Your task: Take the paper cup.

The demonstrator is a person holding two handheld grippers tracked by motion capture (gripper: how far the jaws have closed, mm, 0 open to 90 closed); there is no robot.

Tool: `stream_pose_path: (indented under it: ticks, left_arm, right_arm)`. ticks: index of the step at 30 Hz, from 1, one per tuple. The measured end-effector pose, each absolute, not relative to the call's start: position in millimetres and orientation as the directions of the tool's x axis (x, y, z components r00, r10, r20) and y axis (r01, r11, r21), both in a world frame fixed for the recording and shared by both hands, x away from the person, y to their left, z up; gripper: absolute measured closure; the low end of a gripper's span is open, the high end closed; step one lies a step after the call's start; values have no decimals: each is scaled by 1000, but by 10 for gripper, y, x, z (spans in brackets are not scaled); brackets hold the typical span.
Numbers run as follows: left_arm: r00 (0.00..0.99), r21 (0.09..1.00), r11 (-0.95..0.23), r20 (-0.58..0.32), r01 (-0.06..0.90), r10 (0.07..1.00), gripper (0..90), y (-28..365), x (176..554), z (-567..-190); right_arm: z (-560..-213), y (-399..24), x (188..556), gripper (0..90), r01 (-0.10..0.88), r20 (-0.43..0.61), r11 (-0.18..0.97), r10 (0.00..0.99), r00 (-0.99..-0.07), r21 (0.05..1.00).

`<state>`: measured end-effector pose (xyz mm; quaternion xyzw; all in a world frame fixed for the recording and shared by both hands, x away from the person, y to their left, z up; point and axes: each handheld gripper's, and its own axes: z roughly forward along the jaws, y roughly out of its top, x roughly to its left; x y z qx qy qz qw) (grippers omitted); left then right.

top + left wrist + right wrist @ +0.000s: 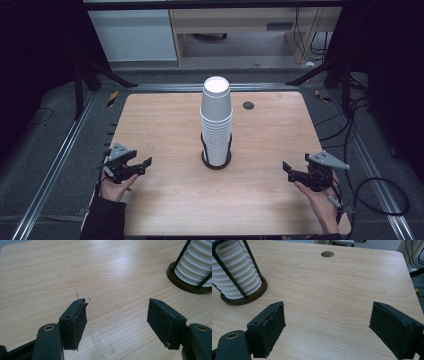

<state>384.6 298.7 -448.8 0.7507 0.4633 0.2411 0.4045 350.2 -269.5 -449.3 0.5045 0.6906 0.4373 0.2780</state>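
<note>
I see one stack of white ribbed paper cups (216,120) standing mid-table in a single round dark holder (216,161) with thin black upright rods; I cannot count the cups exactly. The table (165,200) is pale wood grain with rounded corners and one small dark grommet (248,105). My left gripper (142,165) and right gripper (289,170) sit well apart from the stack, each with jaws spread and nothing between the black pads.
</note>
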Motion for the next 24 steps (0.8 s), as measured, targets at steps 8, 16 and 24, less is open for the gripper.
stream_pose_path:
  ticks: [8,16,24]
  left_arm:
    - [456,817,-240,-31,524,890,342,2986,3856,-4513]
    - [461,805,-248,-36,539,887,266,2965,3866,-4503]
    - [489,809,-255,-46,529,871,191,2923,3861,-4497]
  right_arm:
    - [-4346,-2574,3460,120,425,51,127,922,-383,896]
    - [-4047,-2379,3513,115,358,39,144,888,-458,923]
    - [-3539,-2170,3614,110,246,5,141,858,-514,959]
